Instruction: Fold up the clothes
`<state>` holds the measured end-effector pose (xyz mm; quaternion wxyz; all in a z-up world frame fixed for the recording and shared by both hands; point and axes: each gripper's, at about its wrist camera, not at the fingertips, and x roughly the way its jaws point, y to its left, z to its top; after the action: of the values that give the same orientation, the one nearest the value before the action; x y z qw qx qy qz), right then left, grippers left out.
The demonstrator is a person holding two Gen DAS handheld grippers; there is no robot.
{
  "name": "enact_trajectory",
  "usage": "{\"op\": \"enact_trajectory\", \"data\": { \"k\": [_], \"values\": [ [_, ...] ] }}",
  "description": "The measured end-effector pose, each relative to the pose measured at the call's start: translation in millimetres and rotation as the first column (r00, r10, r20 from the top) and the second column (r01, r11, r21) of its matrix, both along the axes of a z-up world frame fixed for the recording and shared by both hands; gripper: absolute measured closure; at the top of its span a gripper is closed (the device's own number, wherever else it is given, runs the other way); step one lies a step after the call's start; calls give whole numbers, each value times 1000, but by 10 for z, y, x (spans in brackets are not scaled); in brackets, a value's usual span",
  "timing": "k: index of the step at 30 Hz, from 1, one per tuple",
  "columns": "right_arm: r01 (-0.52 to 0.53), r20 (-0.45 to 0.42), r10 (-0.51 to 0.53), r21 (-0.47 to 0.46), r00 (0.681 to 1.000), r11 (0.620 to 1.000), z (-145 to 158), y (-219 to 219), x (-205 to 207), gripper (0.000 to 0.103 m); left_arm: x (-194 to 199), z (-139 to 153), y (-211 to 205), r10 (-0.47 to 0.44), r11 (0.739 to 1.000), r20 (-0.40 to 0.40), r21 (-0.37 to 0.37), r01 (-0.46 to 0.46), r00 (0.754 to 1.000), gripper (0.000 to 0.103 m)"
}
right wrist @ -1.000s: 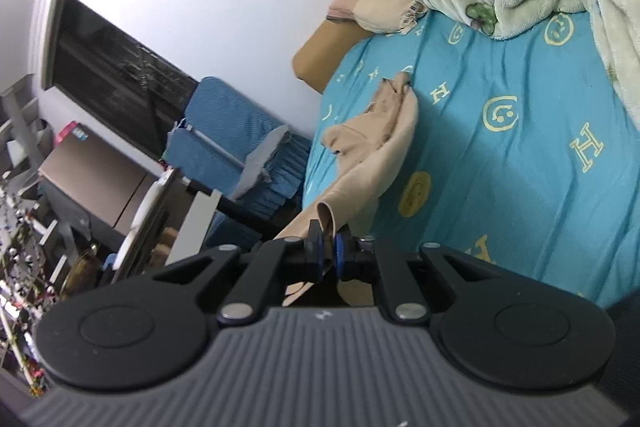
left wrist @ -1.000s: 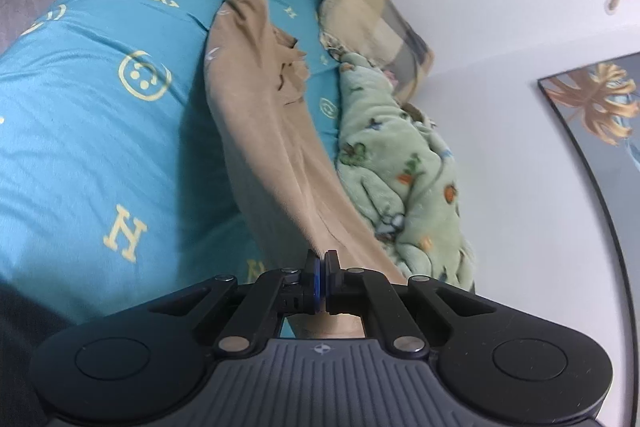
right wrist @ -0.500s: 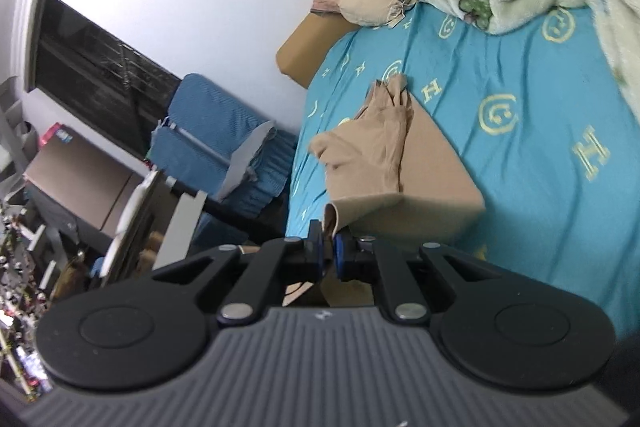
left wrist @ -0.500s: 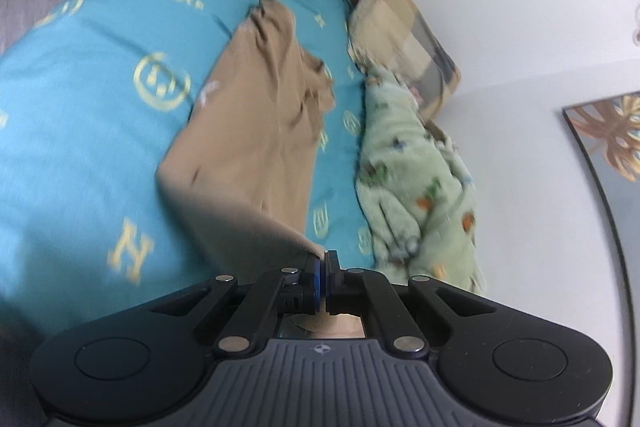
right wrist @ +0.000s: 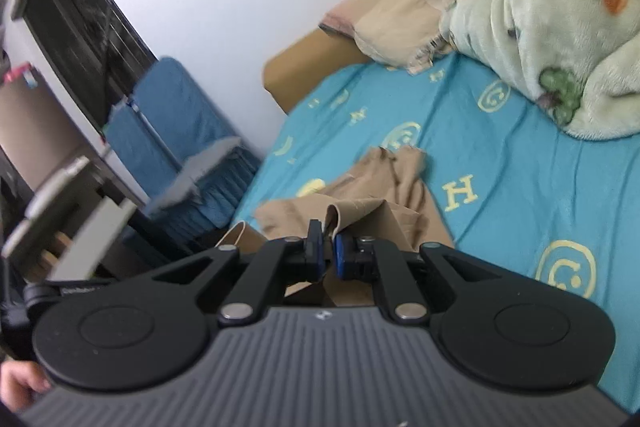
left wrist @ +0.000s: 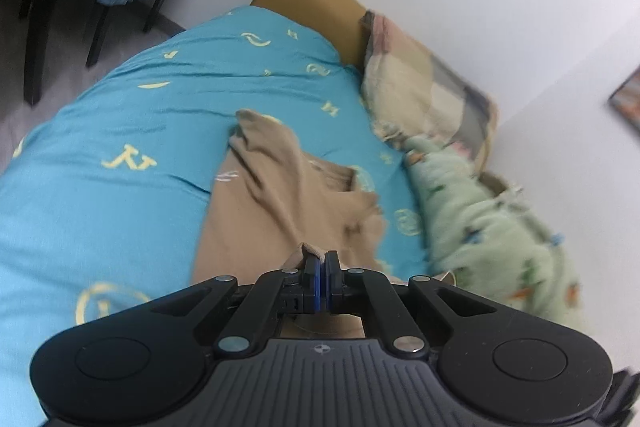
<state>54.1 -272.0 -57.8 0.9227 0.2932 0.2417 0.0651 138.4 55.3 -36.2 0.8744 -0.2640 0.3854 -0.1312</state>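
Left hand-held gripper (left wrist: 321,259): pinched tight on an edge of the tan garment (left wrist: 280,203), a small fold of cloth poking up beside the blue pads. Right hand-held gripper (right wrist: 327,251): narrow, clamped on another raised edge of the same tan garment (right wrist: 384,195). Beyond both, cloth spread rumpled across the bed with the turquoise sheet (left wrist: 120,131), far end bunched toward the headboard. Just beside it, toward the wall, a heaped pale green fleece blanket (left wrist: 492,227); further up, a checked pillow (left wrist: 424,95). Off the bed's far side, a blue chair (right wrist: 168,131), blurred.
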Motion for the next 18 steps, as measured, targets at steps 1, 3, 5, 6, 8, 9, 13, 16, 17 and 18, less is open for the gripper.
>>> {"op": "enact_trajectory", "data": {
  "k": [1, 3, 5, 6, 8, 9, 13, 16, 17, 18],
  "values": [
    [-4, -6, 4, -13, 1000, 1000, -97, 3, 82, 93, 75, -87, -31, -6, 1000, -6, 26, 6, 1000, 101],
    [-16, -33, 14, -61, 999, 998, -287, 28, 249, 93, 215, -267, -78, -14, 998, -27, 63, 15, 1000, 101],
    [-31, -71, 24, -102, 997, 994, -460, 57, 400, 93, 354, -447, -126, -20, 995, -49, 100, 25, 999, 101],
    [-37, -86, 27, -109, 996, 993, -528, 58, 451, 92, 424, -537, -150, -23, 993, -60, 118, 30, 998, 101],
    [-45, -116, 31, -123, 993, 991, -642, 61, 531, 92, 489, -633, -198, -40, 986, -67, 162, 50, 997, 101],
    [-51, -128, 34, -132, 991, 990, -672, 68, 553, 91, 494, -645, -227, -52, 980, -61, 189, 63, 997, 101],
    [-87, -156, 61, -167, 986, 982, -655, 105, 593, 88, 497, -670, -338, -102, 950, -36, 293, 108, 994, 99],
    [-88, -160, 60, -172, 985, 981, -605, 120, 520, 35, 428, -610, -403, -130, 924, -12, 360, 126, 991, 92],
    [-86, -142, 63, -162, 988, 983, -577, 119, 472, 17, 387, -566, -417, -131, 918, 2, 379, 121, 991, 86],
    [-82, -125, 61, -168, 990, 982, -527, 126, 410, 15, 334, -507, -428, -128, 912, 21, 395, 109, 992, 65]
  ]
}}
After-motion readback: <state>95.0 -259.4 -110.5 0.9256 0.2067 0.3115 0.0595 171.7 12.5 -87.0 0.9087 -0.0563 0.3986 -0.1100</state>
